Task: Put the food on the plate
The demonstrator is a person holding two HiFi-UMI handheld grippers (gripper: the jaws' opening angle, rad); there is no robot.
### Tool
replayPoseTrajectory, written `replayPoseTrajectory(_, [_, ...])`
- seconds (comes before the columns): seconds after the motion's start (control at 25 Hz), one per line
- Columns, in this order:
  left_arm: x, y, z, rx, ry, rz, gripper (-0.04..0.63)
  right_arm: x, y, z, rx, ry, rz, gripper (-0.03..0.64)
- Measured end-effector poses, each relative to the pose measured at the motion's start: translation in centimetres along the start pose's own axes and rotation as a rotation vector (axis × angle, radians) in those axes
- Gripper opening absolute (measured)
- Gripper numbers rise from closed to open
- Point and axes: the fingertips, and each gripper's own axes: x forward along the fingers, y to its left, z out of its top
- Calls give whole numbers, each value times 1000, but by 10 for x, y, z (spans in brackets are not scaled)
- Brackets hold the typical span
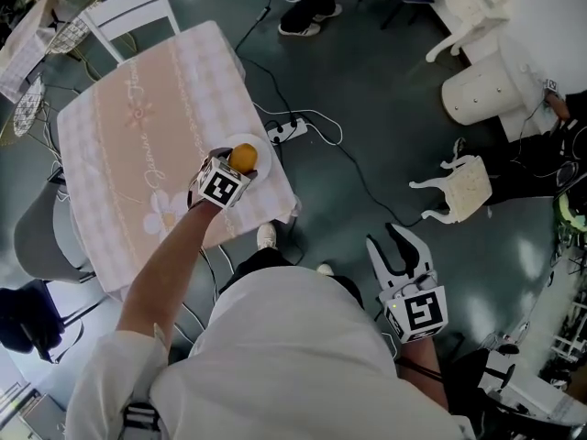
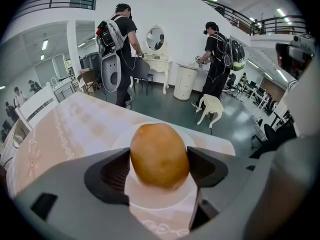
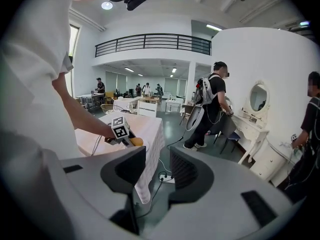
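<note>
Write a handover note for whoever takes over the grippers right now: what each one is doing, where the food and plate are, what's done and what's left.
Left gripper: shut on the round orange-brown food, held over the white plate near the table edge. I cannot tell whether the food touches the plate.
Right gripper: open, empty, hanging low at the person's side, away from the table.
Done: food picked up and brought over the plate.
Left: lower it if needed, open the left jaws, back away. No other food is visible on the table.
</note>
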Motion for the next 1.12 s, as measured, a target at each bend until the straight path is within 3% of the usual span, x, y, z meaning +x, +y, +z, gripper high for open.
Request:
replayPoseTrajectory(0.72, [-12, -4, 9, 14, -50, 24, 377, -13, -5, -13, 26, -11, -9, 158])
replayPoseTrajectory(0.96, [-31, -8, 16, -2, -101, 81, 380, -23, -9, -17, 9, -31, 19, 158])
replayPoseTrajectory(1.12, [-58, -17, 29, 20, -187, 149, 380, -30, -13, -19, -12, -52, 51, 158])
